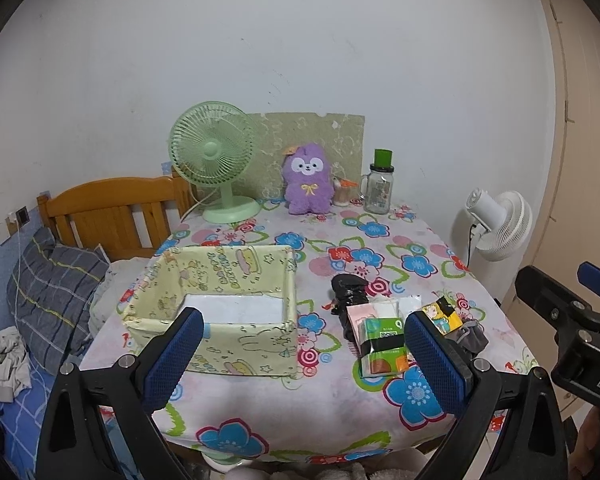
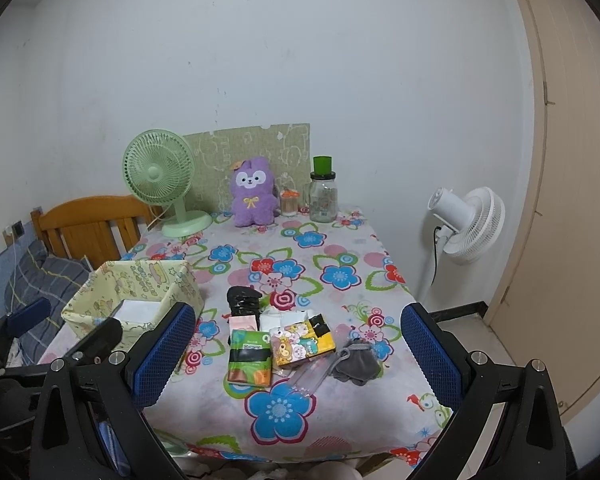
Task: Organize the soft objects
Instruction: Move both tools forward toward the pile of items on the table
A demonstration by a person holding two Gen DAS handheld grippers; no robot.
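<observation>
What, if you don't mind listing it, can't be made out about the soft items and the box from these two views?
- Yellow fabric box: the left wrist view's near finger covers part of its floor; only a white base shows.
- Grey pouch: mostly behind the right finger in the left wrist view.
- Black bundle: too crumpled to identify.
- Green tissue pack: print too small to read.

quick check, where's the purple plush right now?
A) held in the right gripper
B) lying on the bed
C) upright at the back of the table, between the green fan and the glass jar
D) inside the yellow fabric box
C: the purple plush stands upright at the far edge of the table, with the green fan on one side and the glass jar on the other; both grippers are open and hold nothing.
</observation>
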